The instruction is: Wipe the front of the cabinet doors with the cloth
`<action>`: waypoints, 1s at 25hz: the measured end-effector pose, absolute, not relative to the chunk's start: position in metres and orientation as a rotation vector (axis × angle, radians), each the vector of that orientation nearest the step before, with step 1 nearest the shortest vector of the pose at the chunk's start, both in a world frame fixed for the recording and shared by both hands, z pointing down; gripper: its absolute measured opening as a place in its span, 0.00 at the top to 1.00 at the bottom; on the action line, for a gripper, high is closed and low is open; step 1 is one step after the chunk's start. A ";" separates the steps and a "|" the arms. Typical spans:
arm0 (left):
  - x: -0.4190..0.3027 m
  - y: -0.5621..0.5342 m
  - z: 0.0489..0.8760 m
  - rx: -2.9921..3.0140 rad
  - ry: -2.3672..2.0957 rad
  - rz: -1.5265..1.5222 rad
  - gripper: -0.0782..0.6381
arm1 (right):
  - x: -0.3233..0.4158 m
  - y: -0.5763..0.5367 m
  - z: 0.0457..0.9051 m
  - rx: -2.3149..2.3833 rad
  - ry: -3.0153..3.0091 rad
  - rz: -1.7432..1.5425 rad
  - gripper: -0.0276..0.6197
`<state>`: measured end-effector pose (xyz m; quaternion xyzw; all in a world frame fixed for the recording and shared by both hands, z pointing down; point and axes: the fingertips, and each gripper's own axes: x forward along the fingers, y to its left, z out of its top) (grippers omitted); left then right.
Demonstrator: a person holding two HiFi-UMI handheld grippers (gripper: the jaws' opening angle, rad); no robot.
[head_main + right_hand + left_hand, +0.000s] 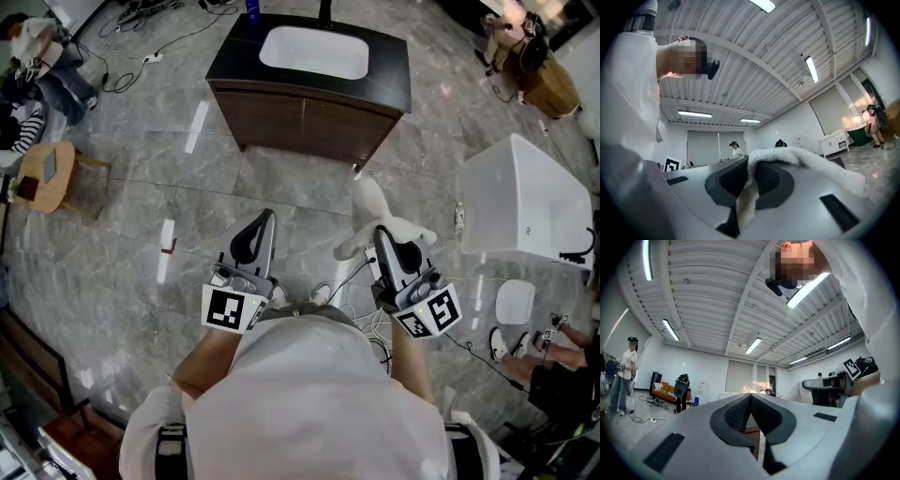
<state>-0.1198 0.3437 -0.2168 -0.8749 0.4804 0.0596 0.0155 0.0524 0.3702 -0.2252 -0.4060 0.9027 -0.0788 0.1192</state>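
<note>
A dark wood cabinet (305, 122) with two front doors and a white sink on top stands ahead of me on the grey floor. My right gripper (382, 231) is shut on a white cloth (380, 220), which drapes over its tip; in the right gripper view the cloth (806, 161) is pinched between the pads and trails right. My left gripper (266, 217) is shut with nothing in it; in the left gripper view its jaws (751, 401) meet. Both grippers point up and forward, well short of the cabinet doors.
A white bathtub (525, 206) stands at the right, a small round wooden table (47, 173) at the left. Cables (375, 323) lie on the floor by my feet. People are at the room's edges.
</note>
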 end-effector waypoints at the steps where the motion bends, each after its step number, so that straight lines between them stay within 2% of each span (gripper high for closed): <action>1: -0.116 0.341 -0.217 -2.715 1.496 0.184 0.87 | 0.055 0.367 -0.226 -1.183 2.641 -0.227 0.88; 16: -0.048 0.305 -0.204 -2.651 1.587 0.121 0.87 | 0.111 0.332 -0.204 -1.144 2.775 -0.159 0.88; 25: -0.037 0.247 -0.177 -2.690 1.575 0.133 0.87 | 0.106 0.286 -0.185 -1.220 2.771 -0.141 0.88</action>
